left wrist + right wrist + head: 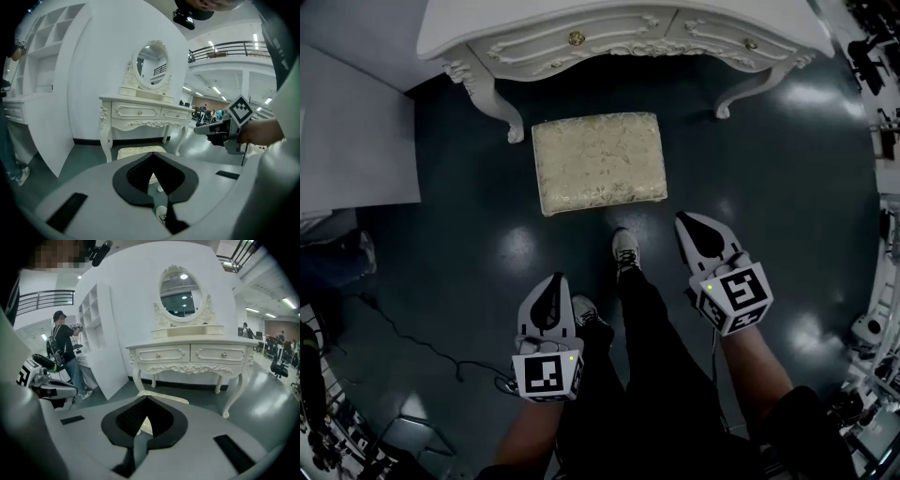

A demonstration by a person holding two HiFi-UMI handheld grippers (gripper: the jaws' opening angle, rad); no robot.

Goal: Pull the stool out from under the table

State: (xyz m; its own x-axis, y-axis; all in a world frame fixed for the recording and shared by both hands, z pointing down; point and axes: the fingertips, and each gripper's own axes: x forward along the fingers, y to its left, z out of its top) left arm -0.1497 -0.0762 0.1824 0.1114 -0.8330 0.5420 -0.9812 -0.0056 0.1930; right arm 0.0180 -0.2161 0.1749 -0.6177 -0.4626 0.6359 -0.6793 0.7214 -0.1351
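Observation:
The cream padded stool (pixel 598 161) stands on the dark floor just in front of the white carved dressing table (pixel 619 28), its far edge near the table's front. It also shows low in the left gripper view as the stool (pixel 140 152) and in the right gripper view as the stool (pixel 164 398). My left gripper (pixel 551 281) is shut and holds nothing, well short of the stool. My right gripper (pixel 689 221) is shut and empty too, just off the stool's near right corner and apart from it.
A white partition panel (pixel 356 141) stands at the left. The person's shoes (pixel 625 251) are on the floor between the grippers. A cable (pixel 403 328) runs across the floor lower left. A person (pixel 65 352) stands by white shelves. An oval mirror (pixel 180 291) tops the table.

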